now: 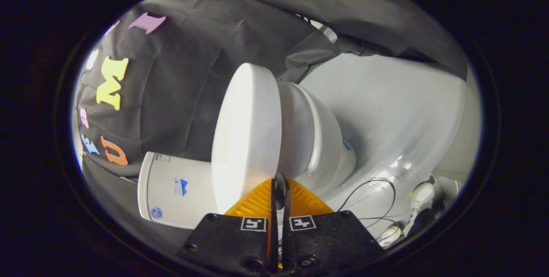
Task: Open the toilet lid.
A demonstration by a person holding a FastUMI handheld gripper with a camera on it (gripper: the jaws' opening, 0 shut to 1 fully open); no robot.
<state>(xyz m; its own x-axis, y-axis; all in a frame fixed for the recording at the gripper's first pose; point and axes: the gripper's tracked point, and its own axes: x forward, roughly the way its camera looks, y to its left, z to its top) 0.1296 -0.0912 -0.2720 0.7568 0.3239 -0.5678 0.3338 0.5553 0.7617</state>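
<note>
The view is rolled to one side, so the toilet looks as if it lies sideways. The lid is white, smooth and closed down on the bowl; its flat top faces toward the black cloth wall. The gripper has its fingers drawn nearly together, w/ only a thin dark slit between them, and the tips reach the front edge of the lid, about where the lid meets the seat. It seems the tips touch that edge, but I cannot tell if something is really pinched between them, since the gap is dark and very narrow. The tank stands behind the lid, next to the cloth wall, w/ small blue marks on its side and a white cover at its far end. On the other side of the bowl is the pale, glossy floor, which reflects light. Thin black cables curl over the floor near the base of the toilet. Beyond the cables, approx. at the edge of the booth, are two white shoes of a person.
</note>
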